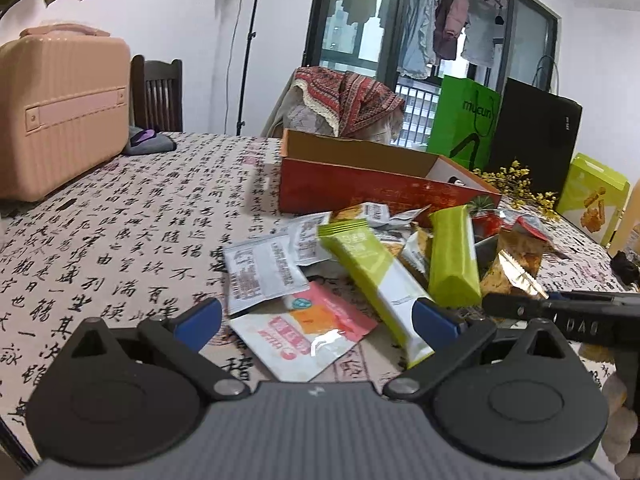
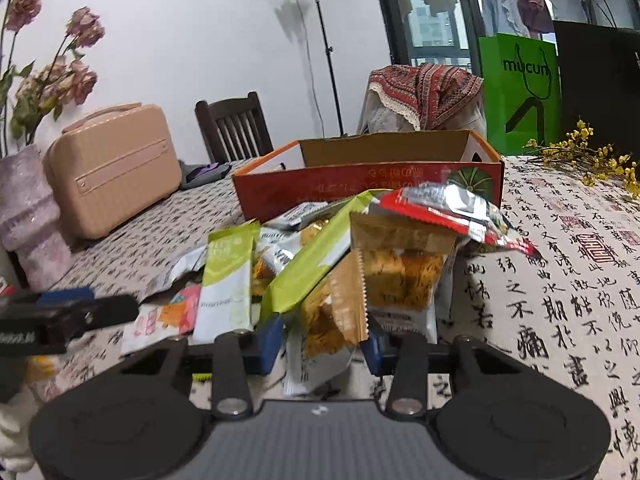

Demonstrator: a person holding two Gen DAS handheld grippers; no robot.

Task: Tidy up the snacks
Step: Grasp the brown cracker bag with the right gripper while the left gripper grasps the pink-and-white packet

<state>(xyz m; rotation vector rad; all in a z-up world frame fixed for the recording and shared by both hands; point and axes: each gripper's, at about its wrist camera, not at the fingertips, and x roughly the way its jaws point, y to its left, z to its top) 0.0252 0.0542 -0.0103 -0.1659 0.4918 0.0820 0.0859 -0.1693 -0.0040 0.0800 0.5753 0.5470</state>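
A heap of snack packets lies on the calligraphy-print tablecloth in front of an open red cardboard box point(image 1: 360, 192) point(image 2: 360, 188). My left gripper point(image 1: 316, 320) is open just above the table, a pink and white packet point(image 1: 308, 332) lying between its blue pads. Beyond it lie a grey-white packet point(image 1: 260, 272) and two green bars point(image 1: 372, 268) point(image 1: 454, 256). My right gripper point(image 2: 320, 344) is shut on a golden snack packet point(image 2: 332, 312) at the near edge of the heap. A red packet point(image 2: 452, 216) tops the heap.
A pink suitcase point(image 1: 60, 120) stands at the table's far left, beside a vase of dried flowers point(image 2: 28, 216). A green paper bag point(image 1: 464, 120), a black bag, yellow flower sprigs point(image 1: 516, 184) and a yellow-green box point(image 1: 592, 200) crowd the back right. Chairs stand behind the table.
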